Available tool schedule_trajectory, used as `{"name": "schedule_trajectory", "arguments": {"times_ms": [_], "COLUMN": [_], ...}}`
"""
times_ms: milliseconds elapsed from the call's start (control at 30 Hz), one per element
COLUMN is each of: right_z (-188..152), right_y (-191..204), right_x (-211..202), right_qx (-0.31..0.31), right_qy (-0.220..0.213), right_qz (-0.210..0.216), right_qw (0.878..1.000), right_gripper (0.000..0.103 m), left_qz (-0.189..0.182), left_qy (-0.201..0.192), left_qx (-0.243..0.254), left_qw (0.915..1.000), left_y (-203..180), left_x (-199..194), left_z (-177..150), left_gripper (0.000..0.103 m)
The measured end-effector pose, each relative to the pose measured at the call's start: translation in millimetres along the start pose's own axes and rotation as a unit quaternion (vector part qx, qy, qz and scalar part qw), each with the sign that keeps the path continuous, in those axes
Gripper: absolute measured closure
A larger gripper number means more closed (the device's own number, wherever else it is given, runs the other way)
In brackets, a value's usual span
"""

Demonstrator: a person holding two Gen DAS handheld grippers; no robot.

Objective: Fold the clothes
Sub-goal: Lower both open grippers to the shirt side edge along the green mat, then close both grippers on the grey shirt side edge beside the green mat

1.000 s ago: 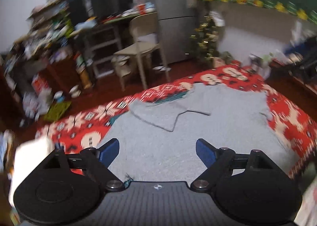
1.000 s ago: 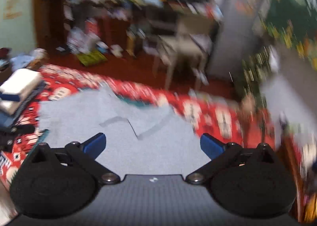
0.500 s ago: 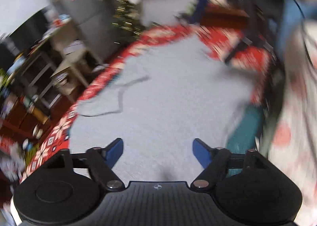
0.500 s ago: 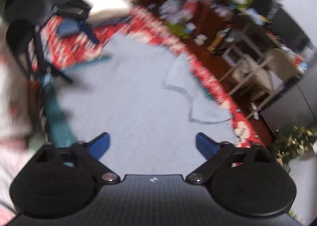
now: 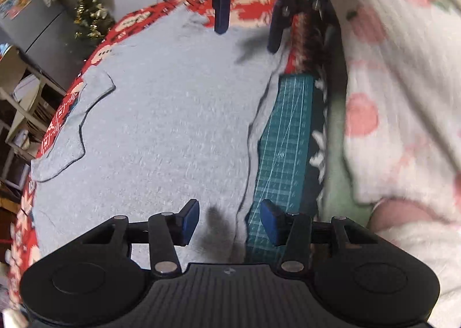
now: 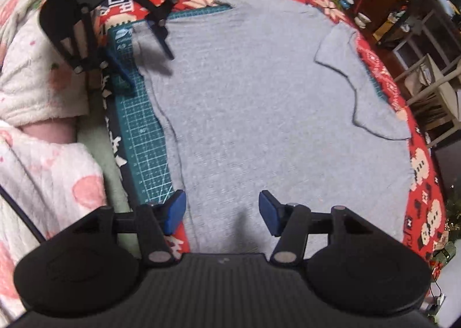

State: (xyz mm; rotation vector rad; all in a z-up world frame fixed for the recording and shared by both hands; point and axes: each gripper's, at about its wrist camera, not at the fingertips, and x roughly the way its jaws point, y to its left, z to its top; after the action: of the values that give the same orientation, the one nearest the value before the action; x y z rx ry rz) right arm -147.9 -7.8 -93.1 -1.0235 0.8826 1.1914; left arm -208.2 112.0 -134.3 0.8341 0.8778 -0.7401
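Left gripper (image 5: 229,220): jaws partly apart, just been closing, astride the hem of the grey T-shirt (image 5: 161,115), nothing gripped. T-shirt lies flat on the red patterned cloth (image 6: 420,166), hem overlapping the green cutting mat (image 6: 141,132) at the near edge. Right gripper (image 6: 222,211): likewise closing over the hem, empty.

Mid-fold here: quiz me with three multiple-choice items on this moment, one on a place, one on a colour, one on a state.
1. Where does the cutting mat lie?
A. under the shirt's near edge
B. on the chair
C. on top of the shirt

2. What colour is the shirt?
A. red
B. grey
C. green

3. How is the left gripper?
A. shut on the shirt
B. open over the shirt's edge
C. holding the mat

Answers: 1 A, the mat shows beside the hem; 2 B, plain grey cloth; 3 B, its pads stand apart, having just been closing.
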Motion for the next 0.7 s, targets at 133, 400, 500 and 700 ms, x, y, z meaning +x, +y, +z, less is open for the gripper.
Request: {"name": "schedule_trajectory", "arguments": {"times_ms": [133, 400, 500, 700], "right_z": [-0.7, -1.8, 1.5, 12.1], "right_y": [2.2, 4.8, 11.4, 23.6], "right_x": [6.5, 11.6, 14.2, 29.8], "right_qx": [-0.008, -0.019, -0.038, -0.043], "right_qy": [0.008, 0.01, 0.021, 0.042], "right_qz": [-0.007, 0.0, 0.01, 0.021], "right_qw": [1.0, 1.0, 0.999, 0.998], "right_gripper": [0.043, 0.046, 0.057, 0.081], "left_qz": [0.012, 0.067, 0.076, 0.073], "left_qy": [0.009, -0.006, -0.024, -0.037], "left_qx": [0.023, 0.036, 0.016, -0.05], "left_qw": [0.9996, 0.9971, 0.9966, 0.9954], "left_y": [-1.7, -8.9, -3.6, 21.8], "left_x": [1.9, -4.2, -12.4, -19.8], "left_z": [-2.4, -4.8, -3.1, 4.1], "left_gripper": [0.055, 0.101, 0.101, 0.101]}}
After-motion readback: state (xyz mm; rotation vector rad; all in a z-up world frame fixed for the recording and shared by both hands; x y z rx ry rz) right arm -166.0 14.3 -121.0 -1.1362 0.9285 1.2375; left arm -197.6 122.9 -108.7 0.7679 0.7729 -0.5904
